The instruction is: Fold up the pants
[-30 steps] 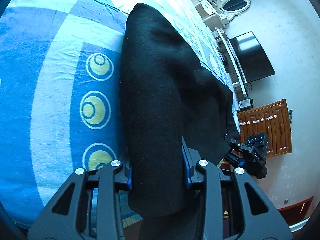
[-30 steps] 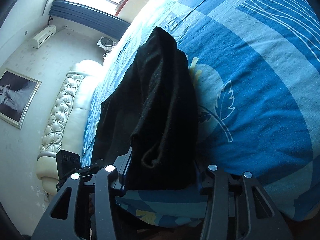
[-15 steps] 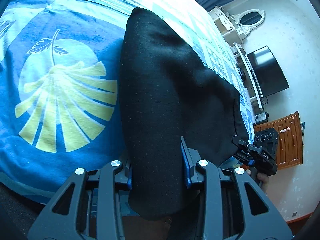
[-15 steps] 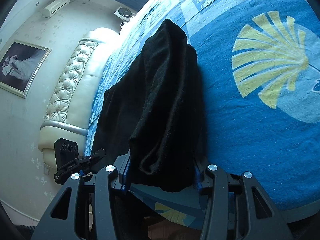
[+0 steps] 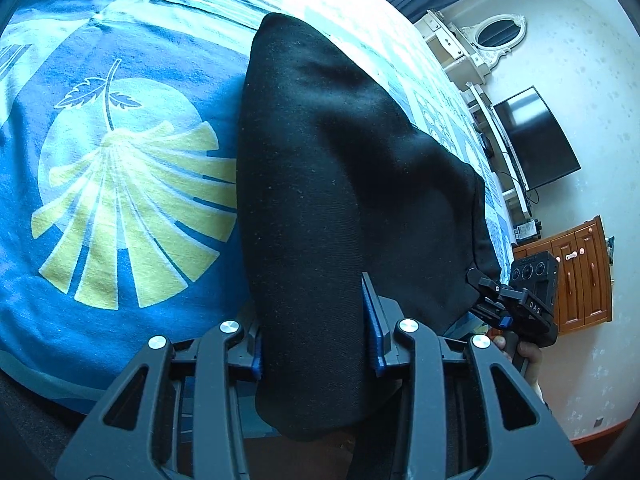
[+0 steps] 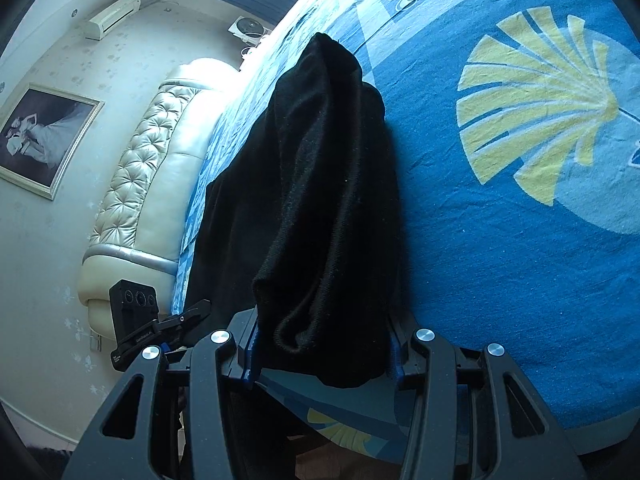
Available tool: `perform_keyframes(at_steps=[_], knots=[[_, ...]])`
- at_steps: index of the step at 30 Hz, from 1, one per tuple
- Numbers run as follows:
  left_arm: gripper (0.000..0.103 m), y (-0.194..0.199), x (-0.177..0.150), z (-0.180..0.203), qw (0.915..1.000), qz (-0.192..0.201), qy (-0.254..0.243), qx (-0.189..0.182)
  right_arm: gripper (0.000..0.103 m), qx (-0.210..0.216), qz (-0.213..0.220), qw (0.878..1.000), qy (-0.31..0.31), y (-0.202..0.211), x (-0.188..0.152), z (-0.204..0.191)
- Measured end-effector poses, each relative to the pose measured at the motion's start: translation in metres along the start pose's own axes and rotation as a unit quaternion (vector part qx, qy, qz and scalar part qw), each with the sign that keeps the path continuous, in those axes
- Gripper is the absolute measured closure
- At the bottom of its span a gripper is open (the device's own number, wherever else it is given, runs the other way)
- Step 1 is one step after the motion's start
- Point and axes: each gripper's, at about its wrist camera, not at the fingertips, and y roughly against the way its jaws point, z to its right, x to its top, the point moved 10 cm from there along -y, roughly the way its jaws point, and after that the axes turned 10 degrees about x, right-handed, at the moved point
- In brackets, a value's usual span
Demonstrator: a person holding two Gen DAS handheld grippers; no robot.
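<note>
At the near edge of the bed, our left gripper (image 5: 316, 344) and right gripper (image 6: 320, 354) each clamp a thick bunch of the black pants (image 5: 340, 168), which trail away over the blue bedspread (image 5: 120, 184) toward its far side. We judge the bulky handfuls may slip unevenly if we pull hard, skewing the fold or dragging the bedspread along.

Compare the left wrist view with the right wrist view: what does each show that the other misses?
Left wrist only: a television, an oval mirror and a wooden cabinet.
Right wrist only: a padded headboard, a framed picture and an air conditioner.
Both: the black pants clamped in both grippers, on the blue bedspread.
</note>
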Motion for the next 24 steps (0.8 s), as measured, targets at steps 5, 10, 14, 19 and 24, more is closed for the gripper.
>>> perform_keyframes(at_steps=[5, 10, 14, 19, 24], knots=[[0.061, 0.001, -0.002, -0.007, 1.0000, 0.004, -0.004, -0.006, 0.056, 0.002, 0.000, 1.000, 0.000, 0.000, 0.000, 0.000], [0.037, 0.008, -0.003, -0.012, 0.9994, 0.019, -0.002, -0.029, 0.046, 0.018, -0.001, 1.000, -0.007, 0.002, 0.002, -0.004], [0.029, 0.024, 0.001, -0.012, 0.9981, 0.040, -0.013, -0.045, 0.038, -0.002, -0.004, 1.000, 0.009, 0.011, 0.005, -0.007], [0.023, 0.023, 0.019, -0.029, 0.9966, 0.039, 0.031, -0.066, 0.033, 0.003, 0.036, 0.999, -0.019, 0.027, 0.027, 0.006], [0.023, -0.001, 0.042, -0.043, 0.9920, 0.015, 0.080, -0.097, 0.031, 0.033, 0.041, 0.998, -0.038, 0.008, 0.047, 0.008]])
